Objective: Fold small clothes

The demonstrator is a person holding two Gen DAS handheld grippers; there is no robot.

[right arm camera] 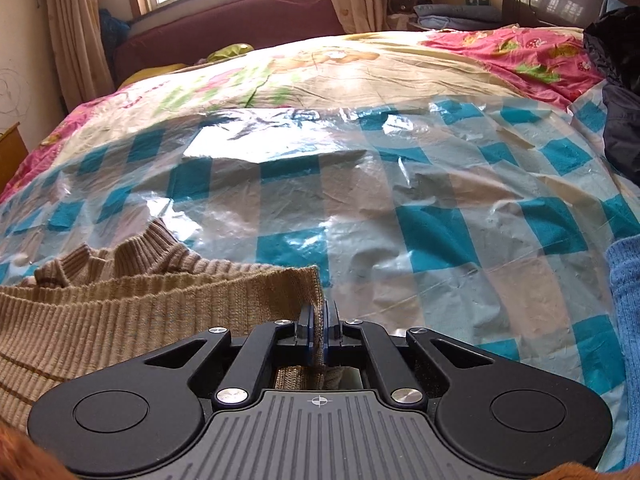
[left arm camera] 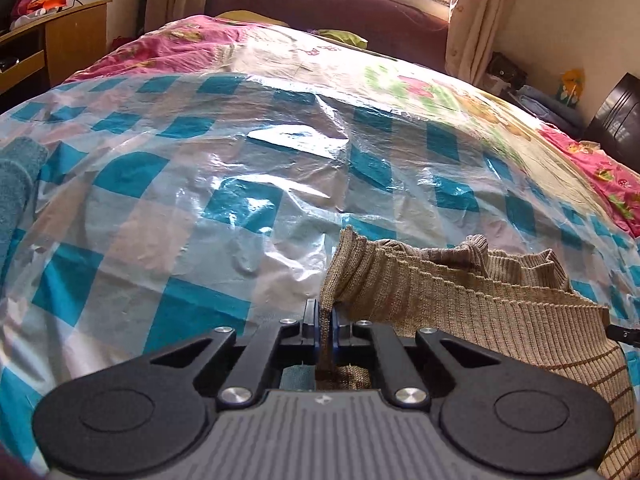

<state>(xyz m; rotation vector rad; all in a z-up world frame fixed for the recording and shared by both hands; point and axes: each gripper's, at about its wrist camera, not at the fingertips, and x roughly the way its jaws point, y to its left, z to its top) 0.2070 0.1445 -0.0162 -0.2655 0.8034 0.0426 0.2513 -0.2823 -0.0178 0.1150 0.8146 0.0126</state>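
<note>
A tan ribbed knit sweater [left arm camera: 460, 300] with thin brown stripes lies on a blue-and-white checked plastic sheet [left arm camera: 224, 184] over the bed. My left gripper [left arm camera: 325, 314] is shut on the sweater's left edge, the knit bunched between its jaws. In the right wrist view the same sweater [right arm camera: 120, 308] lies to the left, its collar raised behind. My right gripper [right arm camera: 318, 318] is shut on the sweater's right edge. The rest of the sweater is hidden below both grippers.
The checked sheet [right arm camera: 420, 216] covers a pink floral quilt [right arm camera: 512, 52]. A teal knit item [left arm camera: 16, 184] lies at far left, a blue knit item [right arm camera: 628, 320] at far right, dark clothing [right arm camera: 616, 92] beyond it. A wooden desk [left arm camera: 68, 44] and maroon headboard [right arm camera: 240, 16] stand behind.
</note>
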